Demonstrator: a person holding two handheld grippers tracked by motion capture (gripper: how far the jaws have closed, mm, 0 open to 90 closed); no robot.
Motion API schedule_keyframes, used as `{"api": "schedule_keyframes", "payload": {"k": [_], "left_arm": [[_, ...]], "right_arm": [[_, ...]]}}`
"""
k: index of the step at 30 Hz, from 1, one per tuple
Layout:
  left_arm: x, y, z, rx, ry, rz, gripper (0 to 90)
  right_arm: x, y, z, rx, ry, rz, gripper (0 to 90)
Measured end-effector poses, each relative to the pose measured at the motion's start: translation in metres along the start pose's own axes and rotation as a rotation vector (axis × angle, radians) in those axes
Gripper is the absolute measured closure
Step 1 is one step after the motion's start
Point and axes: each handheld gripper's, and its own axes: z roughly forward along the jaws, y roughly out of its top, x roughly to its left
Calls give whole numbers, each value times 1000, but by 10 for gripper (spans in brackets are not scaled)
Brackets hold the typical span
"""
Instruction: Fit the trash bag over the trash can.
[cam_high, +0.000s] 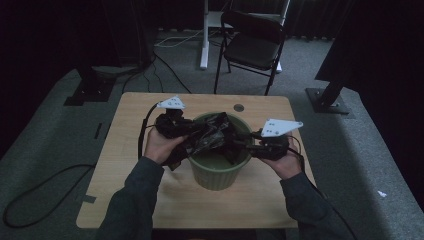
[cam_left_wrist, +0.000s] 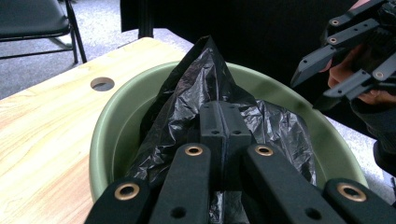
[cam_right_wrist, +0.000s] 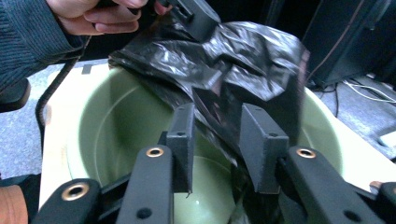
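A green plastic bin (cam_high: 215, 175) stands in the middle of a wooden table (cam_high: 130, 165). A crumpled black plastic bag (cam_high: 212, 132) is stretched over the bin's mouth. My left gripper (cam_high: 195, 132) comes in from the bin's left rim and is shut on the bag (cam_left_wrist: 205, 79), its jaws (cam_left_wrist: 223, 116) pinched together on the film. My right gripper (cam_high: 241, 145) is at the right rim. In the right gripper view its jaws (cam_right_wrist: 217, 135) stand apart with a fold of the bag (cam_right_wrist: 243, 51) hanging loosely between them above the bin's hollow (cam_right_wrist: 121, 121).
A round cable hole (cam_high: 238, 107) sits near the table's far edge. A black folding chair (cam_high: 252, 42) stands behind the table. Cables trail over the grey carpet at the left (cam_high: 45, 190). Dark stand bases (cam_high: 327, 100) flank the table.
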Motion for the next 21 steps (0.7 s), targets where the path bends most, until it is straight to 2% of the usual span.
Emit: {"api": "schedule_keyframes", "payload": {"k": [6,11,16,21], "left_arm": [[-2,2,2,-3,-7,0,896],[-4,3,5,-5,-16,4,895],[-6,4,5,-3,-9,15,888],[-3,4,-12,-37,10,11,813]], "right_arm": [[4,8,15,20,21,-20,603],[8,11,25,25,23,-36,598],[9,14,26,29,-9,-56,869],[6,14,17,18,-48,-58,895]]}}
